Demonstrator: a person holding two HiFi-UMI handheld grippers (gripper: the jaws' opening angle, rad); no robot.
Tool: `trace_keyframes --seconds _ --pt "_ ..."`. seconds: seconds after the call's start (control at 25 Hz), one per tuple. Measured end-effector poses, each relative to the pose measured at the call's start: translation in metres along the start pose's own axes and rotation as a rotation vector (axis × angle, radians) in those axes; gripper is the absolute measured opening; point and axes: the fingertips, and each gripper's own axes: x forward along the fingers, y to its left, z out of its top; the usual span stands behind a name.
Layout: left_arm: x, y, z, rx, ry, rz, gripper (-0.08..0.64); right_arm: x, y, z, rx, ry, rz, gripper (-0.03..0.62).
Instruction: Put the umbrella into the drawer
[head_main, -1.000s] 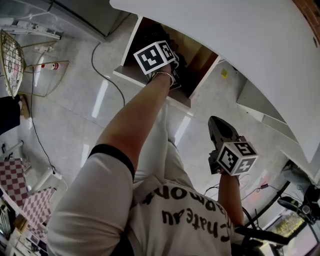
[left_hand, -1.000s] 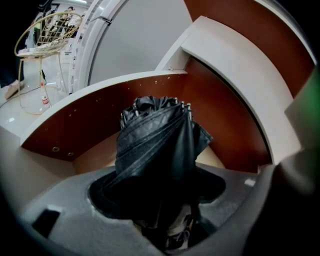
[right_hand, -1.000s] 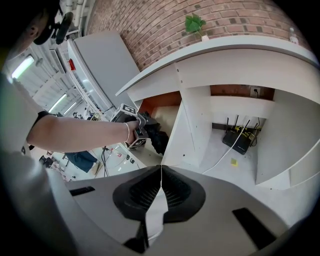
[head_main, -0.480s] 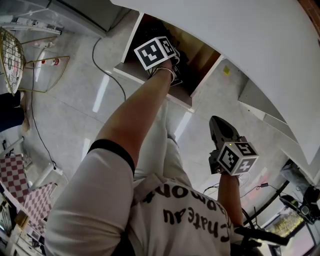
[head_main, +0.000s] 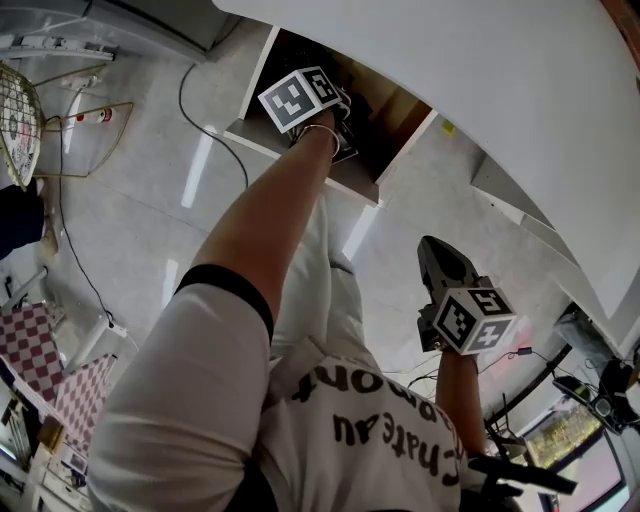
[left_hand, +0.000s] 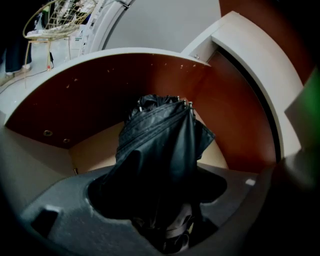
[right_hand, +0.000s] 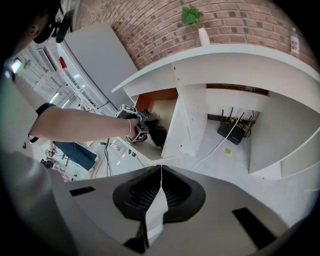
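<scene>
head view: left gripper (left_hand: 162, 189) pinches umbrella (left_hand: 160, 140) inside drawer (head_main: 255, 141); right gripper (right_hand: 160, 172) pressed together; cable (head_main: 181, 98) beside drawer

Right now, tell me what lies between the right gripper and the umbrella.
In the head view, only pale floor and the white drawer wall lie between the right gripper and the umbrella.

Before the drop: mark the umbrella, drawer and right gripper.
umbrella (left_hand: 161, 145), left gripper view, folded black cloth.
drawer (left_hand: 100, 87), left gripper view, brown inner wall.
right gripper (right_hand: 159, 170), right gripper view, closed jaw tips.
</scene>
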Motion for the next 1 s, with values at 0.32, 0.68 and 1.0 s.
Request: trace_keyframes --seconds 0.32,0.68,1.0 --pt "0.002 -0.003 0.001 -0.024 -0.007 -0.009 0.333 -0.018 -0.001 0.005 0.003 0.029 -0.031 0.014" --pt "0.001 0.005 0.003 -0.056 -0.043 -0.015 0.336 -0.021 0.003 0.004 0.015 0.035 -0.058 0.014" --pt "-0.001 -0.012 -0.011 -0.008 -0.045 -0.022 0.367 -0.027 0.005 -0.019 0.048 0.042 -0.032 0.014"
